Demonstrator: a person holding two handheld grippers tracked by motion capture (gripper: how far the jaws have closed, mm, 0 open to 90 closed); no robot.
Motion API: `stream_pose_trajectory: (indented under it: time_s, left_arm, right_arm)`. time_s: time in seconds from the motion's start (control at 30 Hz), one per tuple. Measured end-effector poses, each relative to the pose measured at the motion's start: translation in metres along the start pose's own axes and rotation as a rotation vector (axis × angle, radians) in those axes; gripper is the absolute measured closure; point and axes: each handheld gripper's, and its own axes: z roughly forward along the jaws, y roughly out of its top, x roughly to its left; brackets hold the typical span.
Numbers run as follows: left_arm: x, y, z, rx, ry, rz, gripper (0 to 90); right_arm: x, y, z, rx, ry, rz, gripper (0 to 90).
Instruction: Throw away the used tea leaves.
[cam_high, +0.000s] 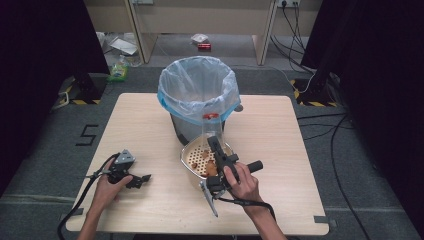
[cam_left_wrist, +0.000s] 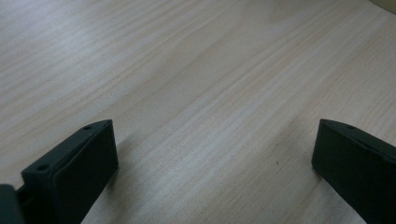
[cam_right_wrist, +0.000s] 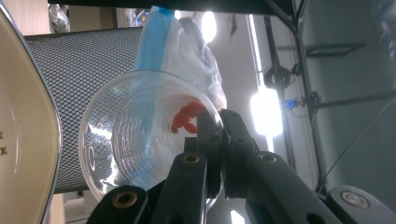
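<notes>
A clear plastic cup (cam_right_wrist: 135, 140) with a small red piece (cam_right_wrist: 186, 116) inside lies on its side, and my right gripper (cam_right_wrist: 219, 123) is shut on its rim. In the high view the right gripper (cam_high: 214, 144) holds the cup (cam_high: 212, 131) over a beige perforated bowl (cam_high: 192, 150), just in front of a mesh bin (cam_high: 197, 85) lined with a clear and blue bag. Brown food bits (cam_high: 209, 167) lie in the bowl. My left gripper (cam_high: 142, 179) rests on the table's front left; its jaws (cam_left_wrist: 215, 158) stand wide apart over bare wood.
The wooden table (cam_high: 280, 150) has free room to the right and left of the bin. The bowl's cream rim (cam_right_wrist: 23, 140) is close on the left of the right gripper view, with the bin's mesh wall (cam_right_wrist: 79, 60) behind the cup.
</notes>
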Motion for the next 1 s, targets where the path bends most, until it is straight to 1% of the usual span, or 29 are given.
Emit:
stream_pose_trajectory:
  time_s: [0.03, 0.07, 0.1, 0.17, 0.2, 0.23, 0.27, 0.33, 0.4, 0.47, 0.57, 0.63, 0.73, 0.77, 1.0]
  left_arm:
    - [0.000, 0.000, 0.000, -0.001, 0.001, -0.001, 0.0]
    - [0.000, 0.000, 0.000, 0.000, 0.000, 0.000, 0.0]
    - [0.000, 0.000, 0.000, 0.000, 0.000, 0.000, 0.0]
    - [0.000, 0.000, 0.000, 0.000, 0.000, 0.000, 0.0]
    - [0.000, 0.000, 0.000, -0.001, 0.001, 0.000, 0.0]
    - [0.000, 0.000, 0.000, 0.000, 0.000, 0.000, 0.0]
    - [0.000, 0.000, 0.000, 0.000, 0.000, 0.000, 0.0]
    - [0.000, 0.000, 0.000, 0.000, 0.000, 0.000, 0.0]
    - [0.000, 0.000, 0.000, -0.001, 0.001, 0.000, 0.0]
    - [0.000, 0.000, 0.000, -0.001, 0.001, 0.000, 0.0]
    - [0.000, 0.000, 0.000, 0.000, 0.001, 0.000, 0.0]
    - [0.000, 0.000, 0.000, 0.000, 0.000, 0.000, 0.0]
    - [0.000, 0.000, 0.000, -0.001, 0.001, 0.000, 0.0]
    - [0.000, 0.000, 0.000, 0.000, 0.000, 0.000, 0.0]
    - [0.000, 0.000, 0.000, -0.001, 0.001, 0.000, 0.0]
  right_arm:
    - [-0.001, -0.001, 0.000, 0.006, 0.008, 0.020, 88.0]
    - [-0.003, -0.003, 0.000, 0.012, 0.020, 0.064, 88.0]
    - [-0.005, -0.004, -0.002, 0.013, 0.020, 0.090, 87.9]
    - [-0.012, -0.005, -0.004, 0.011, 0.037, 0.143, 87.9]
    - [-0.017, -0.007, -0.006, 0.018, 0.048, 0.198, 87.9]
    - [-0.020, -0.008, -0.007, 0.029, 0.059, 0.218, 87.9]
    - [-0.024, -0.011, -0.007, 0.042, 0.079, 0.279, 87.9]
    - [-0.030, -0.017, -0.009, 0.062, 0.098, 0.348, 87.9]
    - [-0.035, -0.023, -0.010, 0.077, 0.128, 0.430, 87.9]
    - [-0.039, -0.029, -0.011, 0.097, 0.155, 0.484, 87.9]
    - [-0.043, -0.039, -0.011, 0.123, 0.166, 0.526, 87.8]
    - [-0.047, -0.044, -0.011, 0.140, 0.174, 0.574, 87.8]
    - [-0.053, -0.052, -0.010, 0.163, 0.175, 0.593, 87.8]
    - [-0.054, -0.054, -0.009, 0.170, 0.175, 0.592, 87.8]
    - [-0.066, -0.068, -0.004, 0.214, 0.183, 0.649, 87.8]
